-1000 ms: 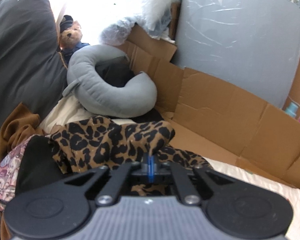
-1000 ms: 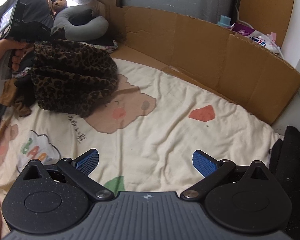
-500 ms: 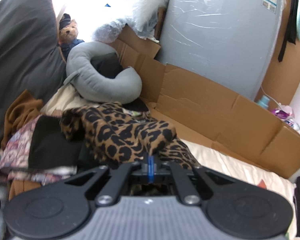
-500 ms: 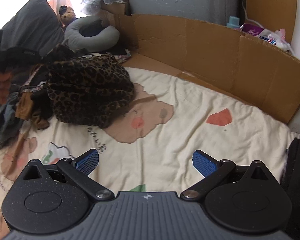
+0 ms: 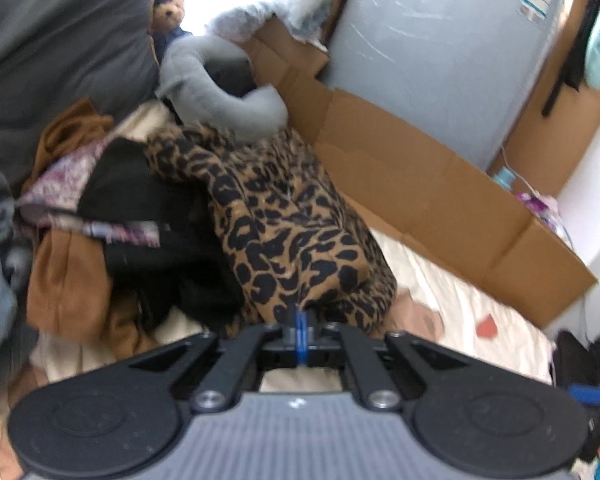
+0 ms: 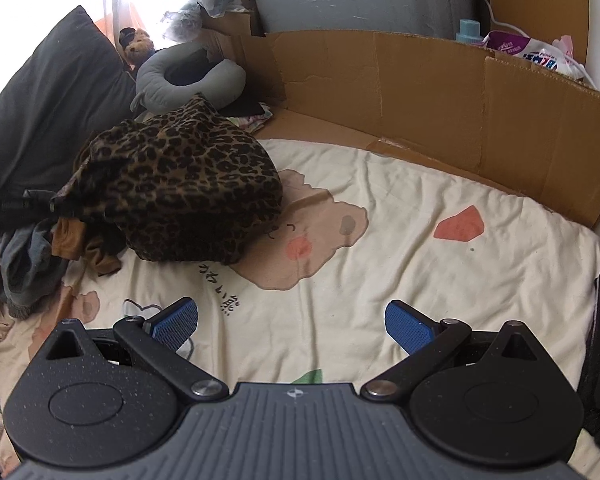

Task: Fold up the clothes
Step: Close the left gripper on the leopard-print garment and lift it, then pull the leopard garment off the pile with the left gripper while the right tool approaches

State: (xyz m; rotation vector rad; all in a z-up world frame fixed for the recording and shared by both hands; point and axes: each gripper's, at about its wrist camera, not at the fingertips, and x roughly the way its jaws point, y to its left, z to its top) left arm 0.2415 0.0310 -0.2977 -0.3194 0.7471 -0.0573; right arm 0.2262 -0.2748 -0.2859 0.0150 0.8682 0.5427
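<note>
Left gripper (image 5: 300,322) clamped on leopard-print garment (image 5: 284,220)

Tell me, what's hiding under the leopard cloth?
The leopard cloth drapes over a pile of clothes: black fabric and brown fabric peek out beside it. It also covers part of the cream blanket. Anything deeper is hidden.

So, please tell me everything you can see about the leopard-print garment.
The leopard-print garment is soft, thin-looking fabric, tan with black spots, bunched into a rumpled mound with no clear sleeves or collar showing. It rests on the cream printed blanket, partly covering a brown bear picture. Its far side leans on the pile of other clothes, near the grey neck pillow. The left gripper is shut on one edge of it. The right gripper is open and apart from it.
</note>
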